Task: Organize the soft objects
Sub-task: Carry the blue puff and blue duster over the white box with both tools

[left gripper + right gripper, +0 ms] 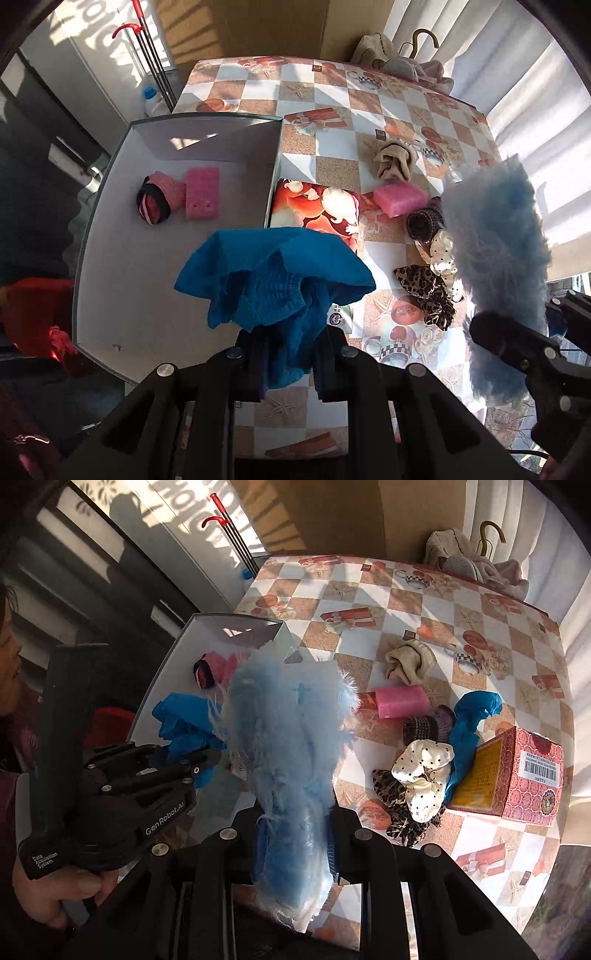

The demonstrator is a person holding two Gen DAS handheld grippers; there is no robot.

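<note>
Carrying two soft items toward the white box (pixel 110 236) at the left of the patterned table (pixel 332 96). Left gripper (pixel 291 373) has its fingers pinched on a bright blue knit cloth (pixel 273 273); the cloth bunches up over the near right part of the box, so a release here would likely drop it inside. Right gripper (pixel 293 849) has its fingers pressed onto a pale blue fluffy piece (pixel 288 731) — held by its lower end, the fur hanging free near the box's right wall, probably so it goes in next.

Already in the box, at its far end: a pink sponge (pixel 202 192) and a pink-and-black rolled band (pixel 157 197), touching each other.

Left out on the table, to the right of the box: a beige cloth (pixel 391 158), a second pink sponge (pixel 400 199), a dark knit scrunchie (pixel 424 221), a polka-dot scrunchie (pixel 421 771), a leopard scrunchie (pixel 428 291) and a blue plastic bag (pixel 469 723) — bunched near a red carton (pixel 517 771). Judged roughly a third done.
</note>
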